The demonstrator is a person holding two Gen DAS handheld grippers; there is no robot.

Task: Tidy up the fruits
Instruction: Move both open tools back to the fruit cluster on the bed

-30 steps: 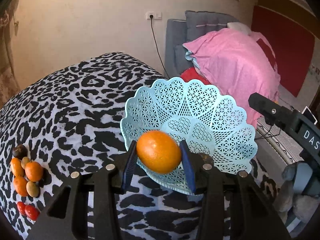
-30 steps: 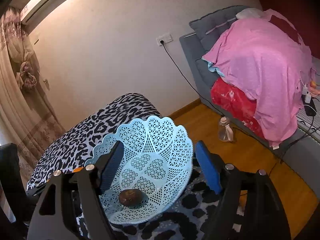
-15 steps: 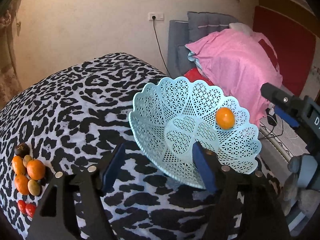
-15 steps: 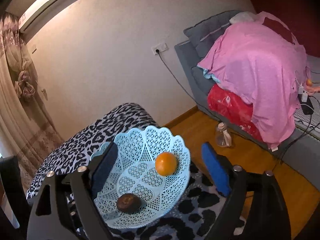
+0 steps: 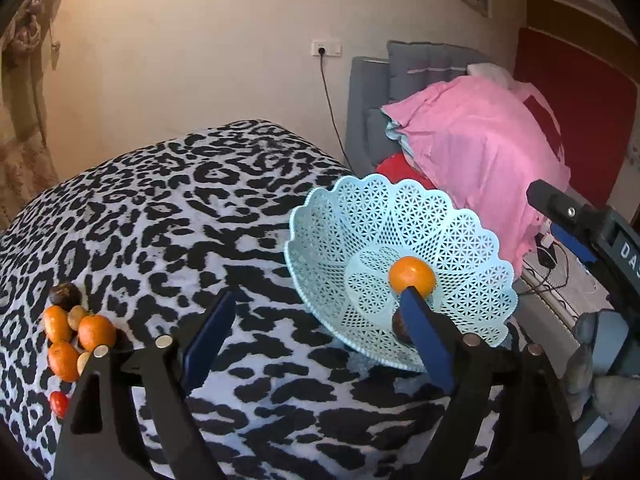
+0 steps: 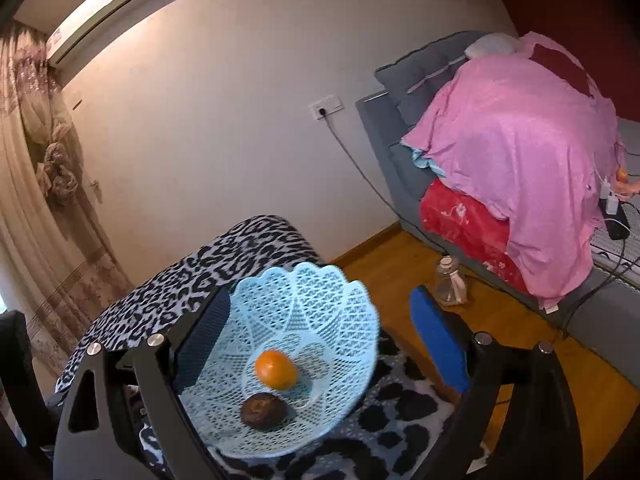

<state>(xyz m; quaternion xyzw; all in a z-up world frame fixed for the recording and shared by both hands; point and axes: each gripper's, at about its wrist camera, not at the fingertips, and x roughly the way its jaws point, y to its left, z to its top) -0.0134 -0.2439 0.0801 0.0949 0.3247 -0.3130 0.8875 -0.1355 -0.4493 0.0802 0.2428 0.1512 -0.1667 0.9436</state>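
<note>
While basket (image 5: 348, 220) sits tilted near cloth edge, floor beyond, orange (image 5: 412, 275) lies inside beside dark fruit (image 6: 263, 410). Left gripper (image 5: 312, 332): jaws just been opening, wide, nothing between, angled down before basket. Right gripper (image 6: 320, 340): jaws spread wide, straddling basket, pads clear of rim. Loose fruit pile (image 5: 74, 334) far left on leopard-print cloth (image 5: 168, 208); open cloth between.
</note>
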